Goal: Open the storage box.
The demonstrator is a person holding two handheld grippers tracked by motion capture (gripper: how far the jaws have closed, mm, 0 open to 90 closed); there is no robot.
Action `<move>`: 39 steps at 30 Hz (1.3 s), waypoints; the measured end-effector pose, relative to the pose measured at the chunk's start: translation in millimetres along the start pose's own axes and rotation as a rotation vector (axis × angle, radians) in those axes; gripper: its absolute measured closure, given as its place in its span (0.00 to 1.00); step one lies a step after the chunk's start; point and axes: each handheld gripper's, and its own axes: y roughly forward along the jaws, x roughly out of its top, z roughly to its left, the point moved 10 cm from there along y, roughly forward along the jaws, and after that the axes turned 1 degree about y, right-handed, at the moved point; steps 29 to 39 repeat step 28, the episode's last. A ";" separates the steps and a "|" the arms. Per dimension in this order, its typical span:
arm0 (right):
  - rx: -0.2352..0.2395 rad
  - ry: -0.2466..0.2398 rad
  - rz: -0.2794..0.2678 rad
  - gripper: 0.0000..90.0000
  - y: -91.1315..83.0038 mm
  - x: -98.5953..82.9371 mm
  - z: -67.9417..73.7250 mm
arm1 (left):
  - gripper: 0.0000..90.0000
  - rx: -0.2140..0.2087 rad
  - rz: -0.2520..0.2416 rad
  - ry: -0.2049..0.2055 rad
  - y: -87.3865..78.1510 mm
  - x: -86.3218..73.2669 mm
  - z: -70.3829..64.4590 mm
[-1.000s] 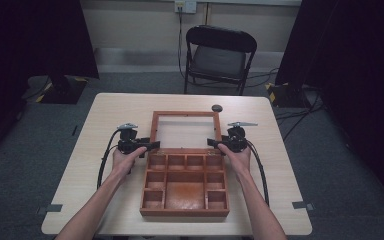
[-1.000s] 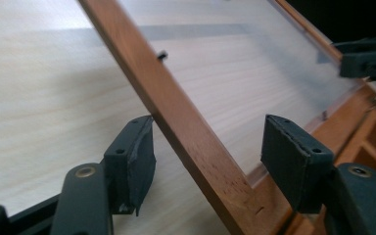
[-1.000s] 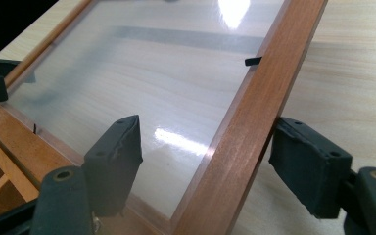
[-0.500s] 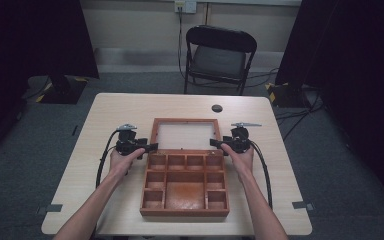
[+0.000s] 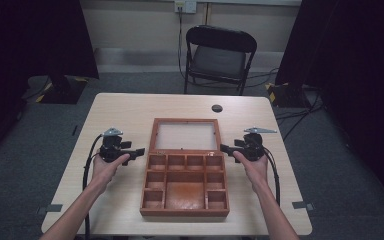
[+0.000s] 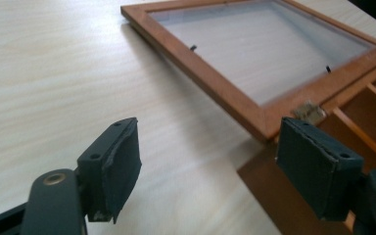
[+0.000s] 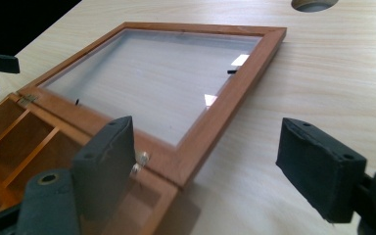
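A wooden compartment box [image 5: 185,185] lies open at the centre of the frame in the high view, on a light wood-grain surface [image 5: 120,115]. Its long axis runs from the lower part of the frame to the upper part. The tray with its dividers is the lower half, and the glass-paned lid [image 5: 184,136] is folded back flat on the surface in the upper half, joined to the tray by small brass hinges [image 6: 309,112]. The open side of the tray faces up.

The left gripper [image 5: 139,152] is at the left of the box, level with the hinge line and just beside the tray corner. Its jaws stand wide apart with nothing between them, as the left gripper view [image 6: 203,161] shows. The right gripper [image 5: 223,148] is at the right of the box at the same level, and its jaws are also wide apart and hold nothing [image 7: 203,161].

A round cable hole [image 5: 217,108] is in the surface above the lid. Behind the surface, at the upper centre of the frame, a black folding chair [image 5: 219,57] stands on grey carpet [image 5: 130,82]. Dark curtains [image 5: 35,35] hang at both upper corners.
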 end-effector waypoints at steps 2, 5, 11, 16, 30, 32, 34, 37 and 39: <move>-0.008 -0.004 -0.002 0.23 -10.1 -3.6 -1.1 | 0.25 0.009 0.010 0.006 -6.0 -5.2 2.3; -0.010 -0.007 -0.002 0.22 -24.5 -11.3 -1.7 | 0.25 0.025 0.018 0.009 -15.1 -13.0 5.0; -0.039 -0.031 0.046 0.21 -47.0 -40.2 -5.8 | 0.24 0.059 0.089 0.062 -26.7 -39.1 8.3; -0.073 -0.023 0.121 0.24 -58.0 -76.0 -15.3 | 0.23 0.122 0.154 0.093 -29.5 -61.0 18.6; -0.297 -0.156 0.173 0.12 -58.9 -110.6 -40.7 | 0.14 0.204 0.095 0.164 -23.2 -71.7 21.7; -0.297 -0.156 0.173 0.12 -58.9 -110.6 -40.7 | 0.14 0.204 0.095 0.164 -23.2 -71.7 21.7; -0.297 -0.156 0.173 0.12 -58.9 -110.6 -40.7 | 0.14 0.204 0.095 0.164 -23.2 -71.7 21.7; -0.297 -0.156 0.173 0.12 -58.9 -110.6 -40.7 | 0.14 0.204 0.095 0.164 -23.2 -71.7 21.7; -0.297 -0.156 0.173 0.12 -58.9 -110.6 -40.7 | 0.14 0.204 0.095 0.164 -23.2 -71.7 21.7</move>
